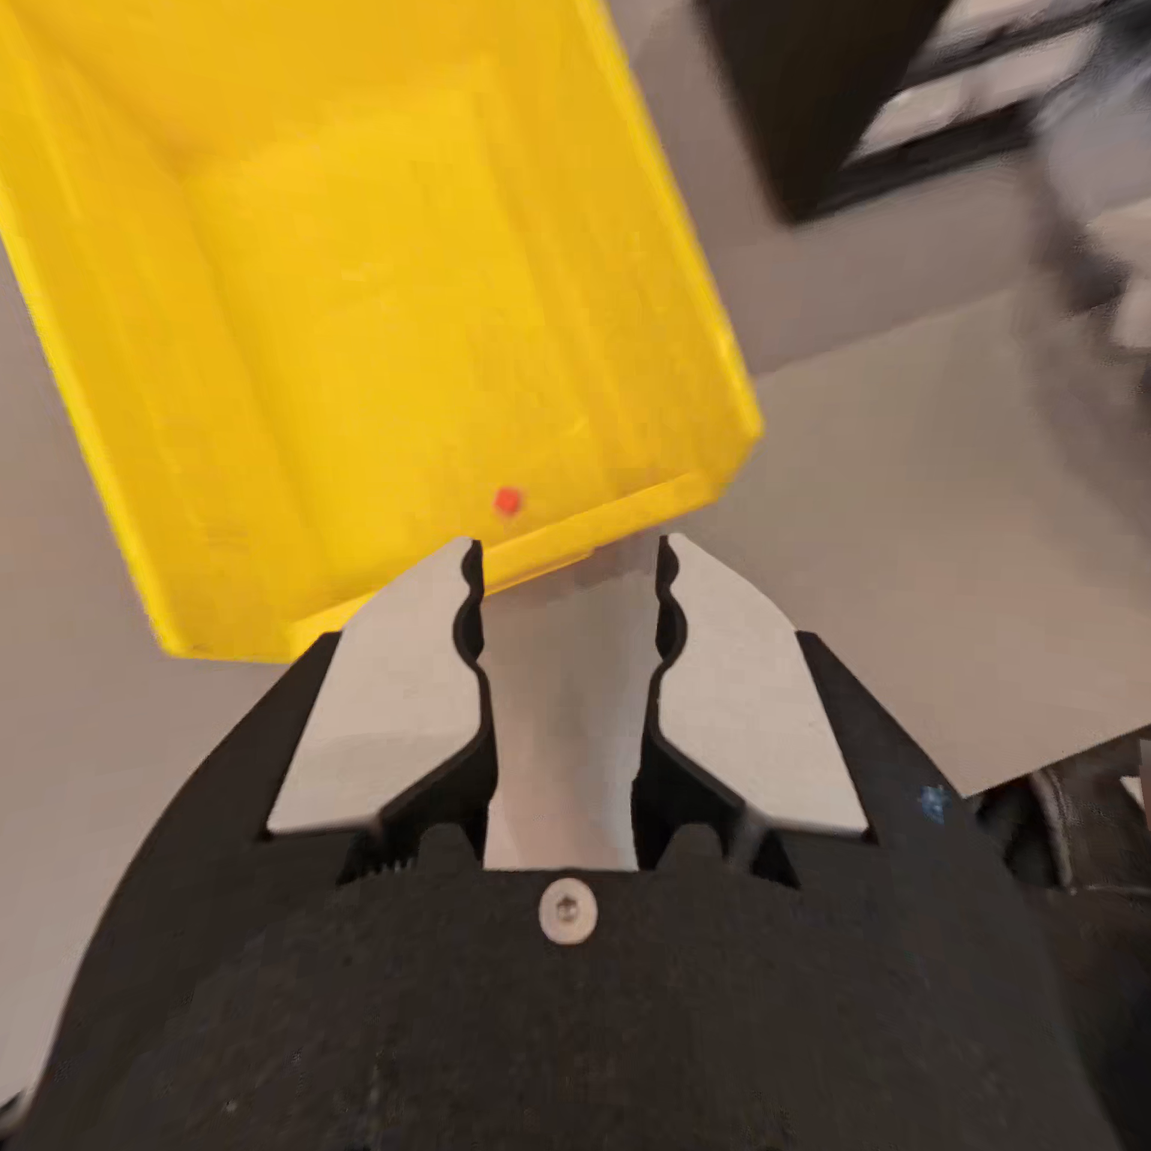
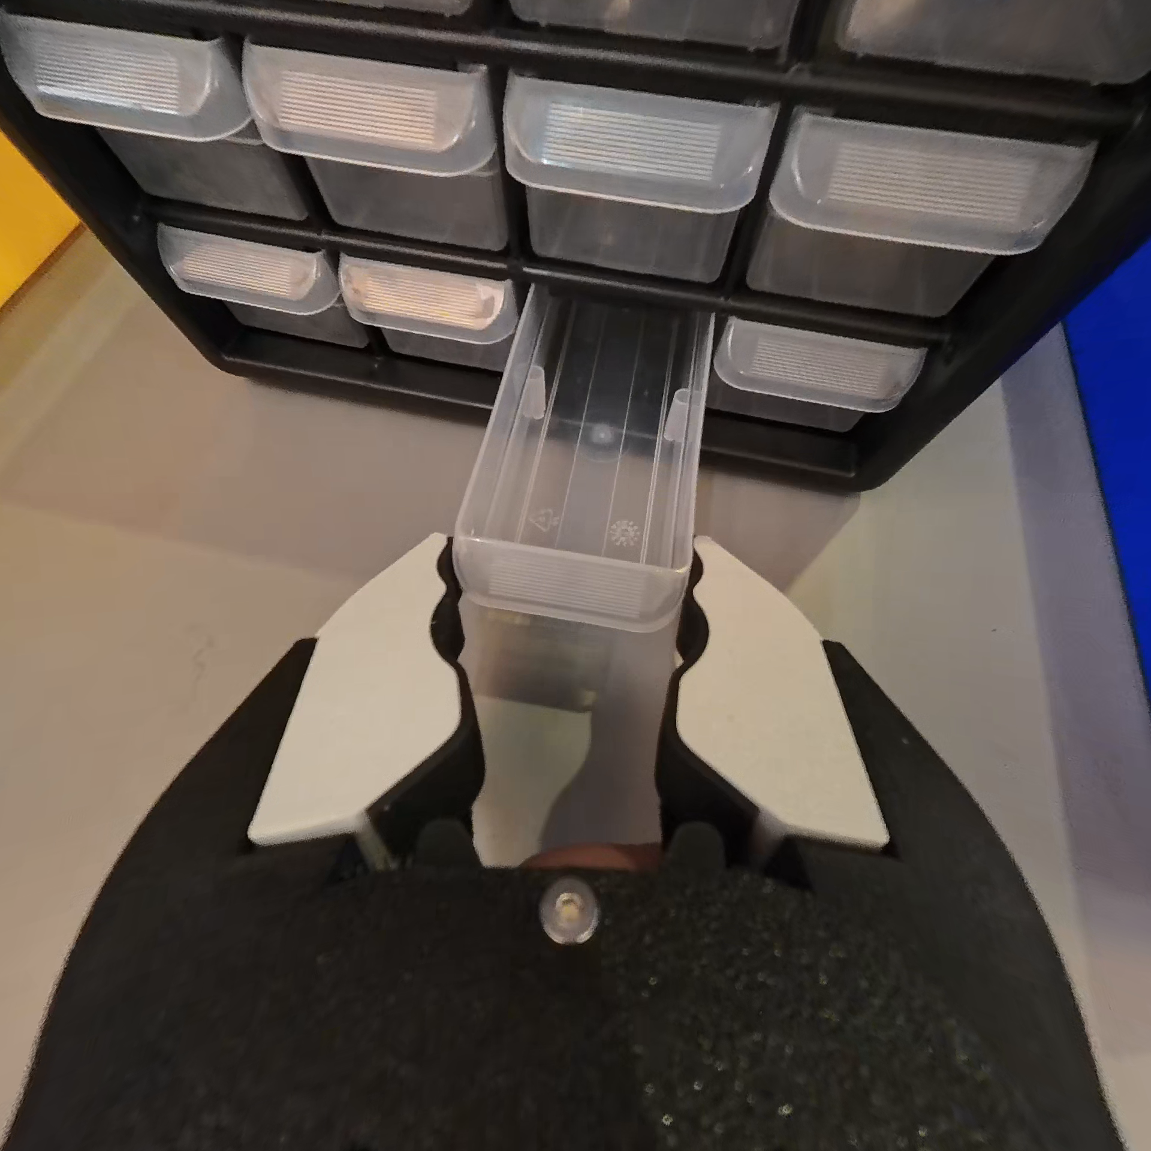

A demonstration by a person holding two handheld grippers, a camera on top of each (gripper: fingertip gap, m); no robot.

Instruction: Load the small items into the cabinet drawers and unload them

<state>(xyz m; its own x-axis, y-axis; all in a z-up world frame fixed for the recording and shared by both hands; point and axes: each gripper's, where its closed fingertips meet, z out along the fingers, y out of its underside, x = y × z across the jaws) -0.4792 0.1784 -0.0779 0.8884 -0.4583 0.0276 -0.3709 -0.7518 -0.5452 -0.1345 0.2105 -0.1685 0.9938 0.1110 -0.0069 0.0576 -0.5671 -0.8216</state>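
flanking the pulled-out clear drawer (image 2: 576, 498), right tongs (image 2: 570, 598); closed neighbours alongside.

Left wrist view: looks steeply down along its gripper (image 1: 570, 548) at the bench (image 1: 872, 529), close over a yellow bin (image 1: 349, 299); blurred.
Right wrist view: looks forward and down, close to the cabinet (image 2: 623, 62) front. Shared: bench, and perhaps the yellow at the left edge.

Drawer (image 2: 579, 473): clear, glossy plastic with ribbed front. Cabinet frame (image 2: 623, 283): black plastic. Bin (image 1: 349, 299): yellow plastic. Table (image 2: 187, 498): smooth, matt.
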